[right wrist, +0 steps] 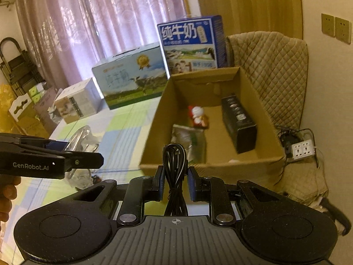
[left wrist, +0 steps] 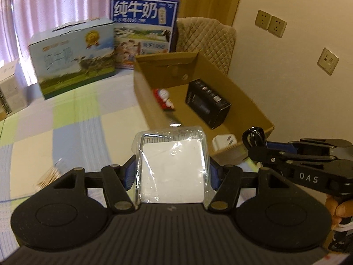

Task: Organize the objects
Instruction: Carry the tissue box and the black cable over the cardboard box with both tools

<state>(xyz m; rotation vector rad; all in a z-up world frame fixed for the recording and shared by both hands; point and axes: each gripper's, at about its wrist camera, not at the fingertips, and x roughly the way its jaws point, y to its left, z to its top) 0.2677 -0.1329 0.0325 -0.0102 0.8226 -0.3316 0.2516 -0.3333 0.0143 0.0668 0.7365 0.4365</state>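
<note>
While the left gripper clamps a plastic-wrapped white packet and the right gripper pinches a coiled black cable, both hover near the open cardboard box at the checked table's right edge, curtains behind.

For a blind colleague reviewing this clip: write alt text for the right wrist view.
The right tongs grip a coiled black cable just short of an open cardboard box holding a black box and a small figurine. The left tongs enter from the left.
</note>
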